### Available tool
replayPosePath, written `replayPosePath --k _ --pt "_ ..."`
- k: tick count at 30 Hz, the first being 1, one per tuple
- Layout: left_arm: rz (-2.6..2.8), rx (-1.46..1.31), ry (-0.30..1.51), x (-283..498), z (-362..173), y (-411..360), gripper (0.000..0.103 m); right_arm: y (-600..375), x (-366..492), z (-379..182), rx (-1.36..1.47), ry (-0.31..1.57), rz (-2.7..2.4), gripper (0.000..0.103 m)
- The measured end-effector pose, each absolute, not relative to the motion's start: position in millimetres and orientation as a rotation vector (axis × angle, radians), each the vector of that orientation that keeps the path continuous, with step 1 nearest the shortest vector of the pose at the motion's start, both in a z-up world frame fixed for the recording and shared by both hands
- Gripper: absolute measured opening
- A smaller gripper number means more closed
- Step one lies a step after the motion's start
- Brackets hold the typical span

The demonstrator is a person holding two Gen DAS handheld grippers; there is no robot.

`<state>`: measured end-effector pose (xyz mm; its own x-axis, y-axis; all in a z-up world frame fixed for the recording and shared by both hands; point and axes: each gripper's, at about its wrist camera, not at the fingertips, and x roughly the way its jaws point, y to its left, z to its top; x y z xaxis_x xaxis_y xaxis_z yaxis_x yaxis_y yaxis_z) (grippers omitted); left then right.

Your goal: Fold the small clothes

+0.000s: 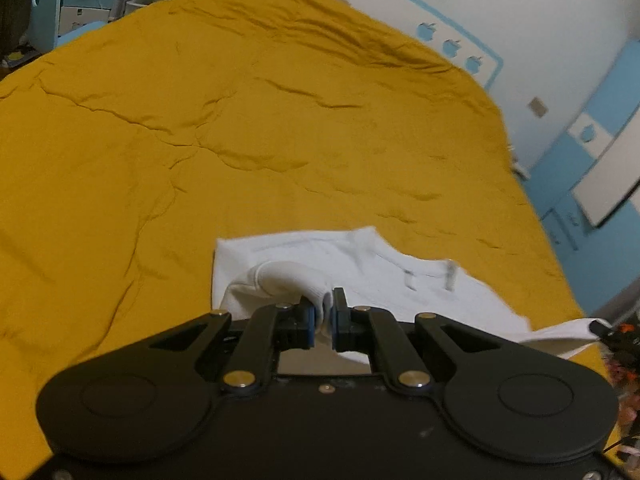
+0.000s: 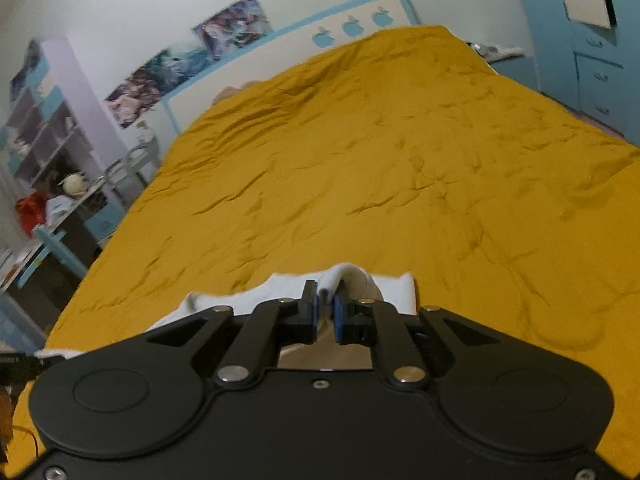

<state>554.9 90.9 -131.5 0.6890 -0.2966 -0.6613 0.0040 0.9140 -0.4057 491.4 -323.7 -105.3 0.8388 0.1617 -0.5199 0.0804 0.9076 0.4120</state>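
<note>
White garment [image 1: 360, 264], a small knit piece with ribbed edges, is spread over the near end of the mustard bedspread [image 1: 200, 140], with part of it lifted off that bedspread by both grippers. It is judged to be light, soft and limp: no shape of its own will be kept, any unsupported part will sag and trail, and the cloth is unlikely to slip once pinched. A hold is best taken at the thick ribbed hems or corners, where several layers can be bunched and the weave will not stretch thin. In the left wrist view, a rolled ribbed edge is seen drawn directly between the blue pads of the left gripper [image 1: 323, 316], whose jaws are nearly closed on that fold; the rest of the garment fans out beyond and to the right of the fingertips, down onto the bedspread. In the right wrist view, the right gripper [image 2: 327, 312] is likewise clamped narrowly on a ribbed fold that arches just above its tips, with the white cloth [image 2: 256, 300] trailing away to the left over the bedspread's near edge. Beyond the bedspread, a blue-trimmed headboard [image 2: 360, 20] with apple cut-outs is seen at the far end.
</note>
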Motion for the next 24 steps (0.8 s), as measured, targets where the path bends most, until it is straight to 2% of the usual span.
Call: replayPosePath --k 5,6,9,10,12,15,16,20,22,24 --pt "-0.092 -0.415 0.791 599 -172 92 0.007 -322 544 -142 0.469 0.619 -0.047 0.008" --pt "-0.066 -0.408 0.774 602 -174 93 0.01 -321 548 -146 0.476 0.623 -0.058 0.01" --pt "0.031 -0.355 0.693 592 -156 99 0.051 -319 541 -146 0.45 0.592 -0.145 0.036" --pt "0.036 -0.355 0.648 579 -146 105 0.052 -321 533 -140 0.449 0.566 -0.147 0.05" --pt "0.001 -0.345 0.644 560 -132 115 0.053 -321 512 -127 0.441 0.536 -0.112 0.056" --pt "-0.028 -0.319 0.677 517 -119 125 0.059 -320 464 -110 0.44 0.559 -0.02 0.056" --pt "-0.031 -0.319 0.698 497 -117 126 0.065 -321 442 -107 0.457 0.573 0.004 0.056" --pt "-0.074 -0.362 0.808 429 -132 132 0.072 -317 366 -114 0.524 0.671 0.068 0.057" --pt "-0.085 -0.356 0.851 403 -145 128 0.086 -315 339 -124 0.537 0.711 0.076 0.057" --pt "-0.093 -0.338 0.871 382 -156 118 0.09 -315 322 -135 0.543 0.737 0.073 0.057"
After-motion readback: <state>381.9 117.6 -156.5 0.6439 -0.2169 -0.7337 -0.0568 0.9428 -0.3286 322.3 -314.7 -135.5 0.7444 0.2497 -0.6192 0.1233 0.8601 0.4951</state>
